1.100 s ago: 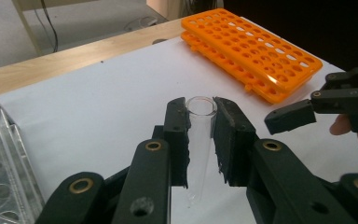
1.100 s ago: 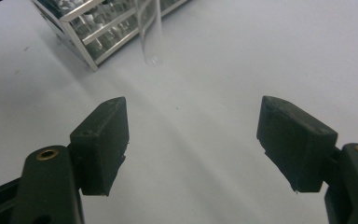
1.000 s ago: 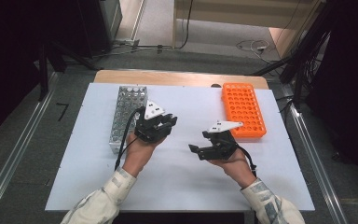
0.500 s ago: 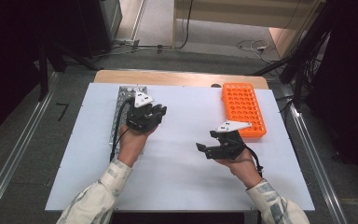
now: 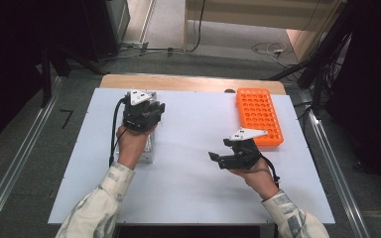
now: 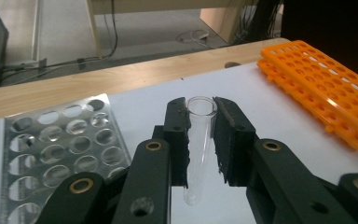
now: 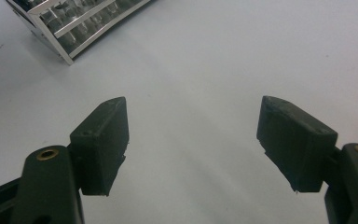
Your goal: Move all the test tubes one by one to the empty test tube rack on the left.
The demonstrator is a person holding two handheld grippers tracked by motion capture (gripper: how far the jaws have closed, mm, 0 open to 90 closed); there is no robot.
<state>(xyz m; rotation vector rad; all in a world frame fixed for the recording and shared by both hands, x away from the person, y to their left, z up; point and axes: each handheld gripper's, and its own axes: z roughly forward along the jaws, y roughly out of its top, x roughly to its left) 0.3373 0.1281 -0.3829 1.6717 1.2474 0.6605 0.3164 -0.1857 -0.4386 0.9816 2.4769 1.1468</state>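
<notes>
Hands at a white surface [image 5: 188, 188] work with a clear test tube [image 6: 198, 144], clamped between the jaws of the left claw [image 6: 200, 109]. That claw [image 5: 144, 111] has travelled from the middle of the surface, where it was a second ago, to a spot above the clear rack [image 5: 146, 151] at the left, suggesting the tube is about to be seated in one of its holes. Seen along the jaws, the tube stands nearly upright, open mouth at the tips, rounded bottom hanging free, with the rack's holes [image 6: 60, 144] just to the left. The right claw [image 7: 193, 144] hangs with jaws wide apart and nothing between them, near the orange rack [image 5: 259, 116].
</notes>
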